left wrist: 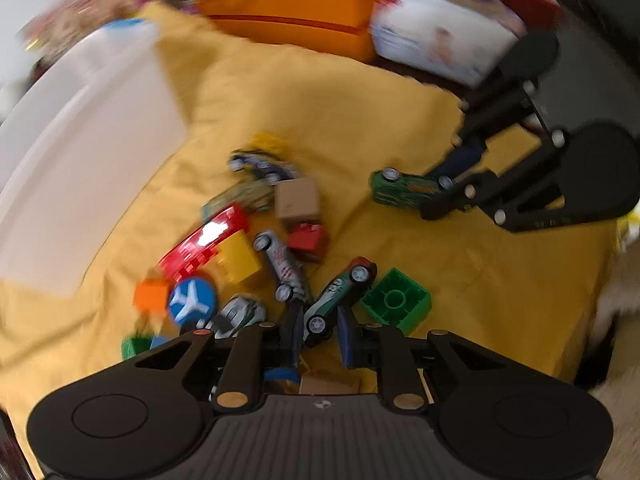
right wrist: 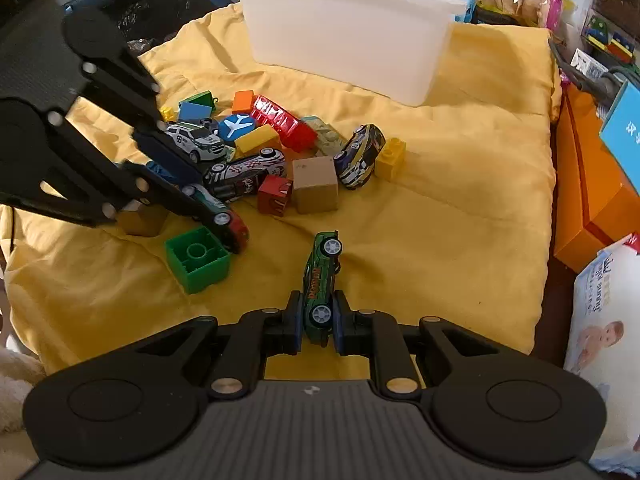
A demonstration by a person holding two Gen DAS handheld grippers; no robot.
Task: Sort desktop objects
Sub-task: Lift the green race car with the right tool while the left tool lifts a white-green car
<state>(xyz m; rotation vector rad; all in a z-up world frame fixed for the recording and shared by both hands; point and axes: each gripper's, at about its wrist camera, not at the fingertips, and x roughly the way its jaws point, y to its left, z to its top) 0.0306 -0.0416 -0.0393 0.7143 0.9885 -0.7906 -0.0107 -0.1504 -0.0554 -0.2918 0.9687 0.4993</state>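
Green toy car in right gripper

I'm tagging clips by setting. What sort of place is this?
Probably a home play or nursery corner: toy cars and building blocks on a yellow quilt, a white bin, a baby-wipes pack.

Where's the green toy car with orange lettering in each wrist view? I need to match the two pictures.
Left wrist: green toy car sits right of centre, in the right tool.
Right wrist: same car lies bottom centre, between that tool's fingers.
Shared landmark: green building block.
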